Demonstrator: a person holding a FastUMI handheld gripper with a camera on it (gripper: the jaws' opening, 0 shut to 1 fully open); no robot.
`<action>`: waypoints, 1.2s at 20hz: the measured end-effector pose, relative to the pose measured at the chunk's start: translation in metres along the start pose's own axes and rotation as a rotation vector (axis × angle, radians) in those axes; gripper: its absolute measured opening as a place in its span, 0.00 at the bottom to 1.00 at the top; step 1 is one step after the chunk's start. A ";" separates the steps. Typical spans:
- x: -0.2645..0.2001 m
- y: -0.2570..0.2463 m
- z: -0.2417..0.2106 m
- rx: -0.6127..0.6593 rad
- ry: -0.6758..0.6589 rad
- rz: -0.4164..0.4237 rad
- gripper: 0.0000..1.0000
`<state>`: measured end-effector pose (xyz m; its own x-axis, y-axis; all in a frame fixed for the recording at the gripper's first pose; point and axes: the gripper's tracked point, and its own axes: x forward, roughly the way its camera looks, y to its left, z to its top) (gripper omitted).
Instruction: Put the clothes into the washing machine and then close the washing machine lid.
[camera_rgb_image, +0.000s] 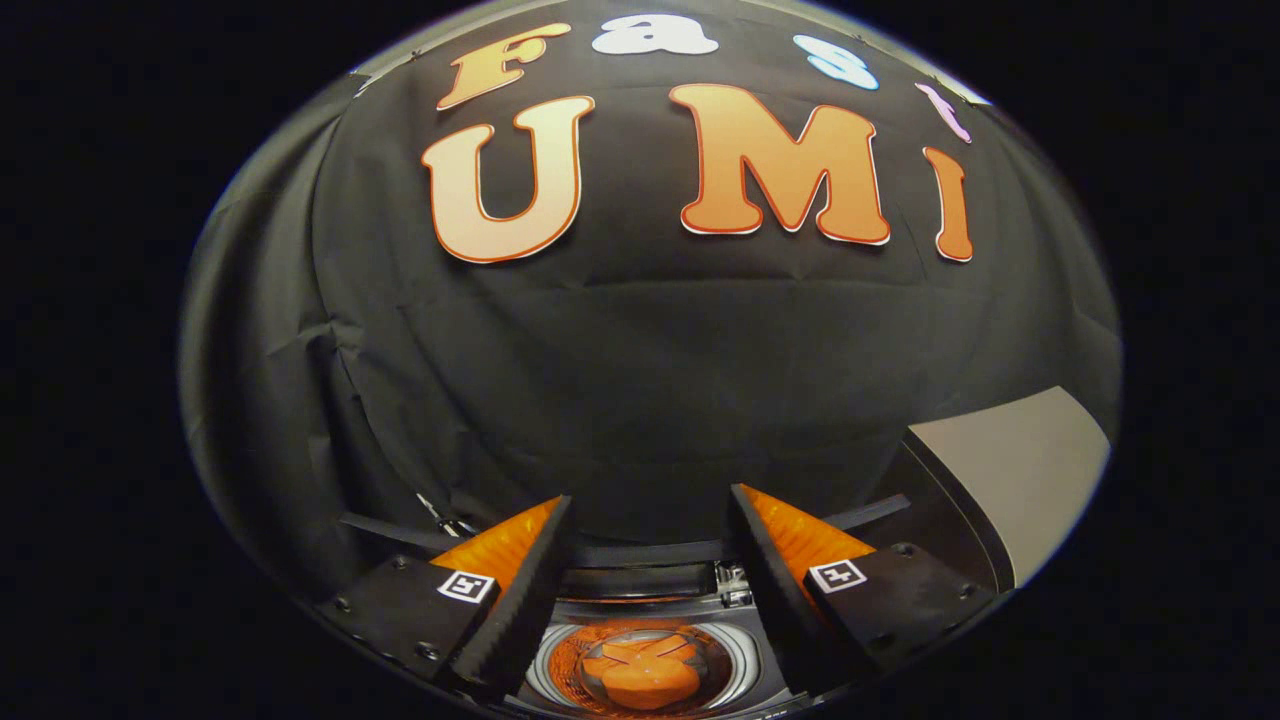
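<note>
Your single fisheye view riding the gripper (648, 560), looking forward along its two parted fingers, facing the black cloth booth wall (640, 360) head-on, held high above the round-drummed washing machine (640, 665), close beneath the fingers

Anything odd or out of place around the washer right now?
Nothing stands out. The gripper is open and holds nothing, its fingers apart above the washing machine's round open drum, where an orange garment lies inside.
</note>
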<state>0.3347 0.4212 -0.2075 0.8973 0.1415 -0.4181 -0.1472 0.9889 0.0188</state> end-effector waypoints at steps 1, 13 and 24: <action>-0.007 0.000 -0.004 -0.004 -0.012 -0.001 0.98; -0.033 -0.014 -0.097 0.053 0.051 -0.017 1.00; -0.048 -0.016 -0.114 0.073 0.074 0.024 0.98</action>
<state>0.2466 0.3933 -0.2914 0.8604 0.1640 -0.4825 -0.1351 0.9863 0.0942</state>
